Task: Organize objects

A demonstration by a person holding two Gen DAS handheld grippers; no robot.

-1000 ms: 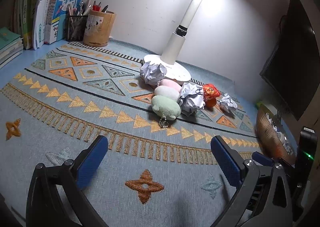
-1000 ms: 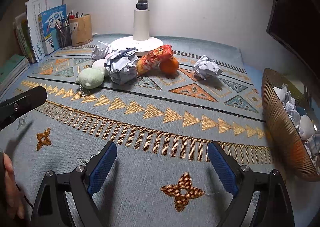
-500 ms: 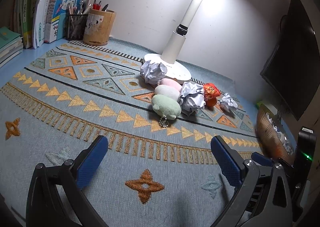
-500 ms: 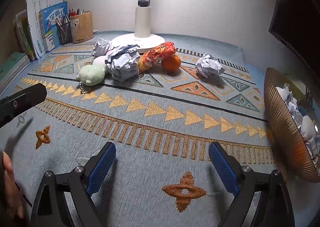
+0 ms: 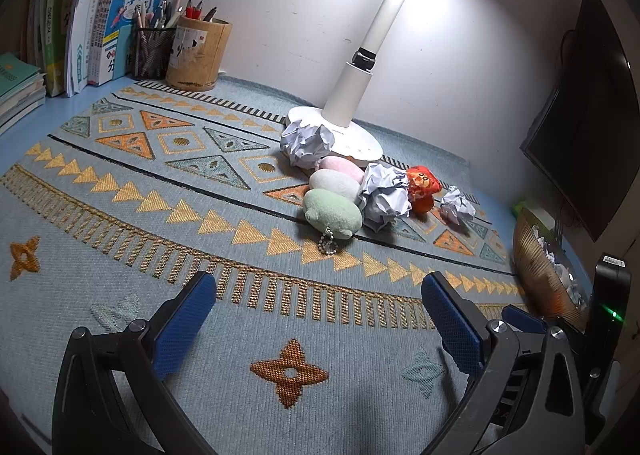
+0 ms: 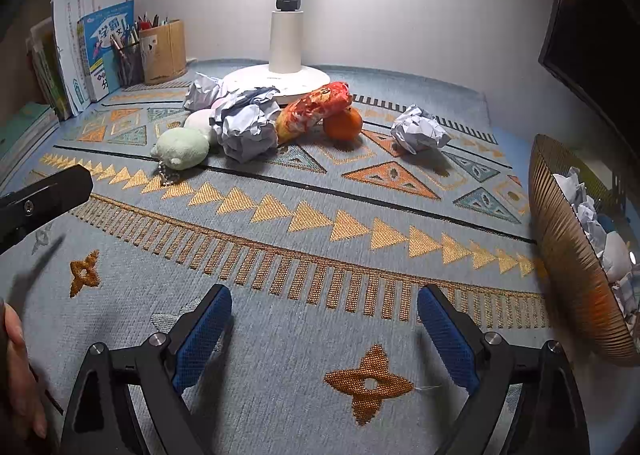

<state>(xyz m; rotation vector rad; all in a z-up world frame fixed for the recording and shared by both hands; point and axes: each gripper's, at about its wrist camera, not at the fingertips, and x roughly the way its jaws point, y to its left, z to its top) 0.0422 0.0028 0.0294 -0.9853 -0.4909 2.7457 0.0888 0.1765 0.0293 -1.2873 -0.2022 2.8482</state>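
- while both tools hover low over the patterned mat (image 6: 280, 335), nothing is between either set of pads: the left gripper (image 5: 320, 319) stands with its jaws wide apart, and the right gripper (image 6: 324, 325) likewise.
- ahead and left of the right gripper, well apart from it, lies the green plush (image 6: 182, 148) with a bead chain (image 6: 166, 175) trailing toward the camera; it looks soft and light, so a squeeze across its rounded body should hold better than the thin chain.
- just behind it sit a white plush (image 6: 200, 121) and a pink plush (image 5: 340, 167), touching in a row; judged equally squashy.
- straight ahead, the large crumpled paper ball (image 6: 250, 127) rests against the plush toys; very light and crushable, so it should take a grip anywhere across its bulk.
- beside it the red snack packet (image 6: 316, 109) leans on an orange (image 6: 343, 123); the packet's film is probably slippery, the fruit firm and apt to roll.
- ahead and right, a small paper ball (image 6: 418, 129) lies alone, the easiest first pick.
- far right, just beside the right gripper, the ribbed bowl (image 6: 568, 239) already holds crumpled paper.
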